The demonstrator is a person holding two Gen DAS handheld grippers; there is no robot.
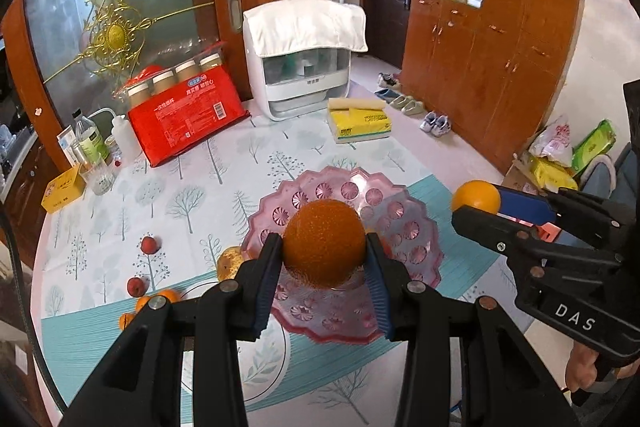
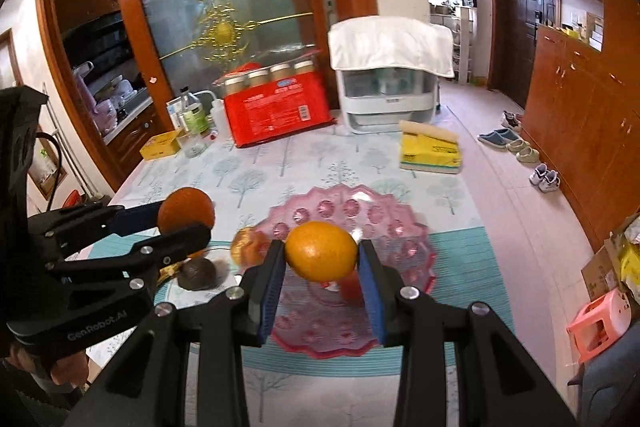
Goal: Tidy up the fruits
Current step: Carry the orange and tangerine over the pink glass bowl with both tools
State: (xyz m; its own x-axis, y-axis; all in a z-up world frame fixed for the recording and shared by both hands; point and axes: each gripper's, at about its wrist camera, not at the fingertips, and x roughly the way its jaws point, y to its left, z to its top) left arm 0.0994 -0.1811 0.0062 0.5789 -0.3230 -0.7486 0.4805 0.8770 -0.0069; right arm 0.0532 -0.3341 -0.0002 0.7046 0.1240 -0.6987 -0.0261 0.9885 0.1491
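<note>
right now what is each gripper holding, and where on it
The left gripper holds a dark orange, the right gripper a lighter orange. Each is pinched by its opposite sides, above the pink dish.

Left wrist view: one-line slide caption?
Left tongs grip a dark orange above the pink dish; right tongs carry a lighter orange alongside.

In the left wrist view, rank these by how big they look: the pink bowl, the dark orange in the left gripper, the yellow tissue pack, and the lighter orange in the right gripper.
1. pink bowl
2. dark orange, enlarged by nearness to the camera
3. yellow tissue pack, farther off, so its true rank against the dark orange is unsure
4. lighter orange, partly hidden by the right gripper
</note>
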